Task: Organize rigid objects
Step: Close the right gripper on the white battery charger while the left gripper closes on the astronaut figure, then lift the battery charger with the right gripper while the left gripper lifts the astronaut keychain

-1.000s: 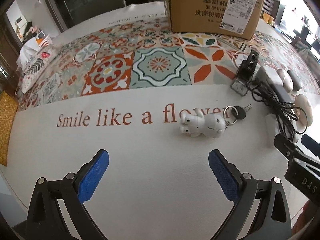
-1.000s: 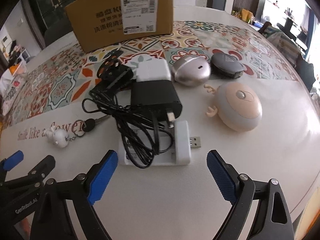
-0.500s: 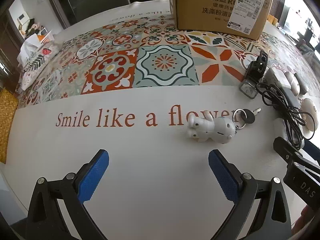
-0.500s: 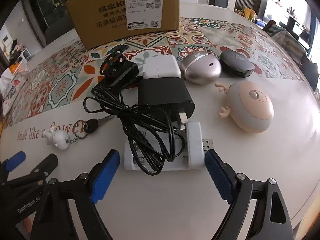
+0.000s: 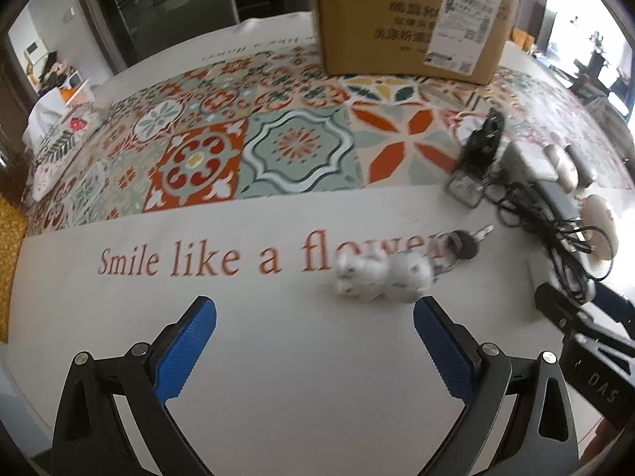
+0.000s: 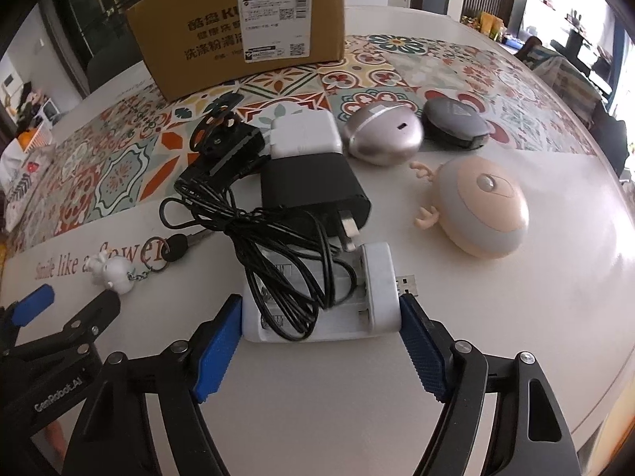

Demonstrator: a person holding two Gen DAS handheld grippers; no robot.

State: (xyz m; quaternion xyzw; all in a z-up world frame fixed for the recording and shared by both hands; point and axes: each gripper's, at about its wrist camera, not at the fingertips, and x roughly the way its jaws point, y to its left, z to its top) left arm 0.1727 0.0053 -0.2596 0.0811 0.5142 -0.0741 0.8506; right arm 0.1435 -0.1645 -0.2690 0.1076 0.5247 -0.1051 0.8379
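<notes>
Closing in from both sides, the right tongs (image 6: 319, 317) have their blue pads against the two ends of the white charger (image 6: 317, 297), the left pad at its left end and the right pad at the end where a USB plug (image 6: 406, 283) sticks out; the jaws have just been narrowing and the charger sits between them, gripped as far as the right wrist view shows. The charger lies flat on the surface (image 6: 516, 297) with a black cable (image 6: 285, 261) draped in loops over its top. The cable runs back to a black adapter (image 6: 309, 190), which touches the charger's far edge. A white adapter (image 6: 305, 139) lies just behind the black one, with a black clip (image 6: 222, 135) to its left. To the right lie a silver egg-shaped case (image 6: 383, 133), a dark round case (image 6: 454, 121) and a beige mouse (image 6: 486, 206) with small antlers, all apart from the charger. A cardboard box (image 6: 242, 27) stands at the back on the patterned cloth.

The left tongs (image 5: 313, 337) hang wide apart over bare white surface with nothing between them. A blurred white keychain toy (image 5: 381, 275) lies just beyond the right pad, its key (image 5: 466, 242) past it.
</notes>
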